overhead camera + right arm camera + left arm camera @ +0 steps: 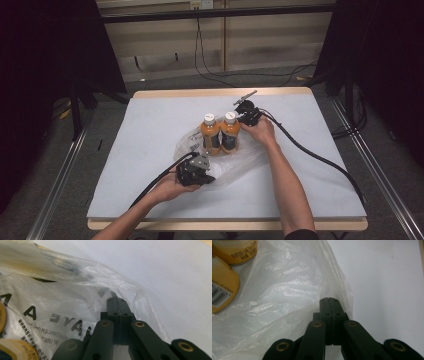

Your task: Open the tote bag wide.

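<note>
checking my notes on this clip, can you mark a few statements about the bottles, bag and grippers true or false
1. Two orange bottles stand upright side by side. True.
2. The bottles have black caps. False: the caps are white.
3. The left gripper is shut on the edge of the clear plastic bag. True.
4. The right gripper hangs wide open above the table. False: its jaws are shut, pinching the bag's film.
5. The bag lies at the far left corner of the table. False: it lies near the middle, around the bottles.
</note>
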### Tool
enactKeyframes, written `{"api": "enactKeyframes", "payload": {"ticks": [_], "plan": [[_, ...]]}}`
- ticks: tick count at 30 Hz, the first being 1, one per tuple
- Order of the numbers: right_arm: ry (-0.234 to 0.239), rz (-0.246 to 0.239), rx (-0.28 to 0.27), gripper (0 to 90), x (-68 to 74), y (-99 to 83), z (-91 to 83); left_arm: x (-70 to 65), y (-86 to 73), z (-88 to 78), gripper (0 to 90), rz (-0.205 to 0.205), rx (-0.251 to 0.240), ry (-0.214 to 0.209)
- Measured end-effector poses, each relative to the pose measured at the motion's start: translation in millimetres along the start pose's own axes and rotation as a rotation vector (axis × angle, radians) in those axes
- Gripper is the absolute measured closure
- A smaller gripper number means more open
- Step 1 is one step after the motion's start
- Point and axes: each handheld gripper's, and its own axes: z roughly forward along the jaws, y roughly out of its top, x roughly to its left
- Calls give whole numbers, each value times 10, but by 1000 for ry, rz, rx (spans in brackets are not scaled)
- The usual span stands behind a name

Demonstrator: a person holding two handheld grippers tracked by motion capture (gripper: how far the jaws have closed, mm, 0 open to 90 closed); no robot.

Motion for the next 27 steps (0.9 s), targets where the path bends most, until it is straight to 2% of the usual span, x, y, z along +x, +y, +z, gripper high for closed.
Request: {"api": "enactKeyframes", "payload": {"ticks": [2, 3, 4, 5, 7, 8, 10, 11, 12, 13, 14, 18, 19, 20, 21, 22, 23, 24, 26, 27], "plan": [[-20, -4, 3, 900, 2, 17, 11, 8, -6, 4, 900, 2, -10, -2], [-29, -13, 5, 900, -1, 26, 16, 25, 0, -13, 900, 0, 7, -33], [-27, -8, 13, 900, -4, 32, 17, 19, -8, -3, 900, -6, -4, -7], [-28, -4, 14, 900, -2, 36, 19, 27, -12, -1, 900, -8, -9, -15], [-37, -8, 18, 900, 14, 44, 19, 46, -23, -7, 900, -14, -17, 0], [-33, -16, 14, 900, 25, 48, 23, 70, -28, -27, 900, -24, -3, -10], [-7, -27, 9, 900, 84, 57, 36, 122, -55, -39, 900, -33, -12, 9], [3, -35, -4, 900, 99, 61, 51, 158, -66, -63, 900, -42, -3, -1], [4, -36, -10, 900, 108, 65, 61, 173, -90, -65, 900, -56, -20, 22], [7, -32, -8, 900, 111, 69, 64, 204, -109, -93, 900, -64, -10, -4], [20, -28, -10, 900, 100, 71, 66, 210, -137, -88, 900, -74, -31, 9], [15, -13, -12, 900, 79, 71, 73, 227, -157, -94, 900, -84, -42, 14], [16, -13, -9, 900, 82, 72, 70, 227, -163, -92, 900, -96, -49, 15], [18, -16, -8, 900, 86, 72, 67, 240, -160, -115, 900, -106, -23, 10], [18, -14, -4, 900, 94, 70, 60, 251, -172, -108, 900, -135, -41, 0], [16, -37, -8, 900, 91, 65, 55, 266, -171, -120, 900, -141, -28, -2], [21, -37, 1, 900, 94, 59, 37, 264, -177, -108, 900, -148, -50, 13], [30, -37, 6, 900, 89, 52, 20, 274, -168, -127, 900, -145, -32, 18], [27, -30, 0, 900, 69, 42, -27, 279, -172, -102, 900, -156, -84, 12], [31, -28, -10, 900, 55, 39, -56, 279, -167, -105, 900, -154, -91, 11]]}}
